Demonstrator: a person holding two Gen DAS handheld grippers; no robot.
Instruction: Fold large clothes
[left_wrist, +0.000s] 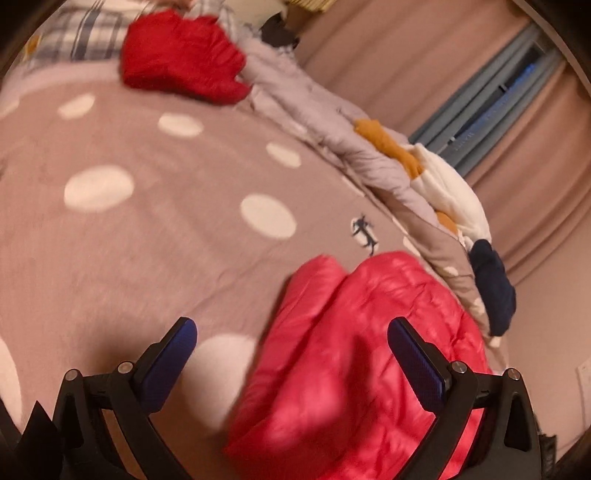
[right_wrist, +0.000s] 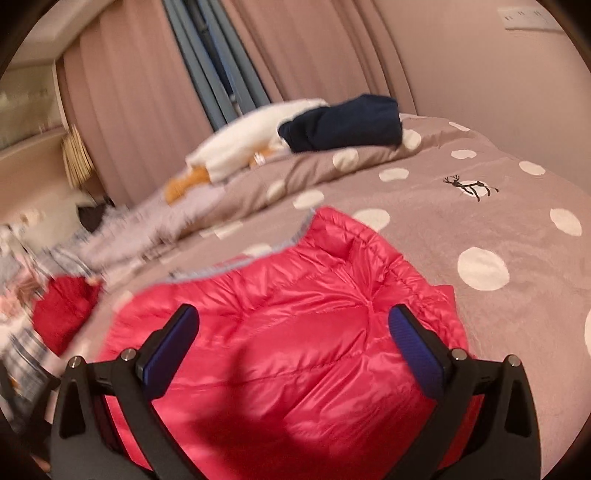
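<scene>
My right gripper (right_wrist: 293, 328) hangs jaws apart, empty, right over the pink puffer jacket (right_wrist: 295, 332) lying on the dotted bedspread (right_wrist: 480, 221); my left gripper (left_wrist: 291, 341), also spread and empty, has it off to its right, so the right looks nearer

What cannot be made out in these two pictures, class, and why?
- Pink jacket: its near part is cut off by the bottom edge and the right gripper in the right wrist view.
- Red garment: motion blur hides its type in the left wrist view.
- Left gripper: open, holding nothing.
</scene>
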